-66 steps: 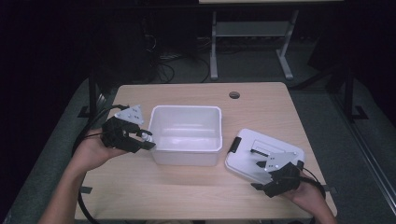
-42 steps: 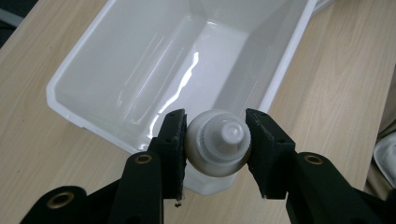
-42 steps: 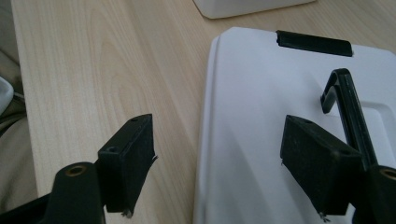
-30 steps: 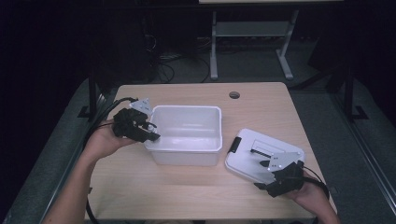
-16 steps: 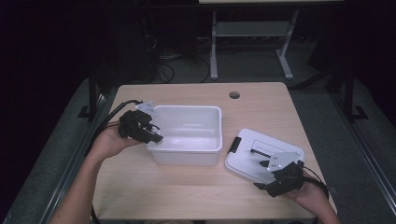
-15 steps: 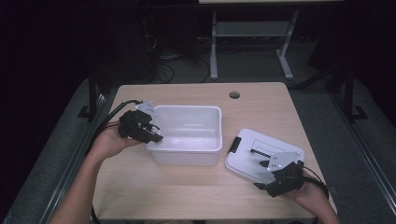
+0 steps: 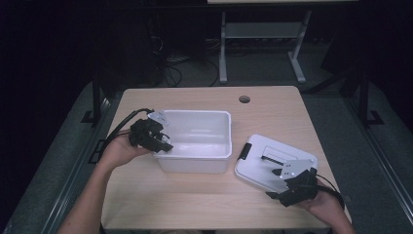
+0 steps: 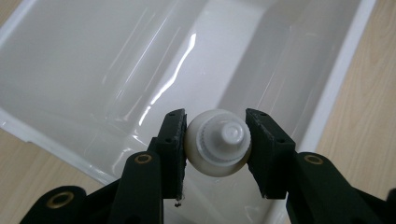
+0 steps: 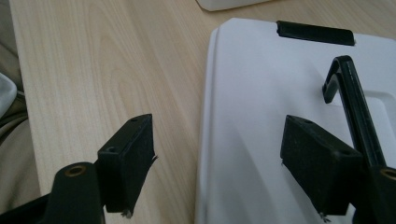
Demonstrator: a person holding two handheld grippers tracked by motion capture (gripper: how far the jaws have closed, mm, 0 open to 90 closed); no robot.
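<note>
A: Looking down from the high view, we see a wooden tabletop with an open white bin near its middle. Where is the left gripper?

B: We find it at about nine o'clock from the bin's middle, over the bin's left rim. In the left gripper view its jaws are clamped on a small white round bottle, cap end facing the camera, one pad pressed on each side. The bottle hangs above the bin's bare white floor, just inside the rim.

A: And the right gripper?

B: We see it at about four o'clock from the bin, at the near edge of the white lid that lies flat on the tabletop just beside the bin. In the right gripper view its jaws stand wide apart with nothing between the pads. One jaw is over bare wood, the other over the lid, beside the lid's thin black handle.

A: Does the lid touch the bin?

B: We cannot tell; they lie very close.
</note>
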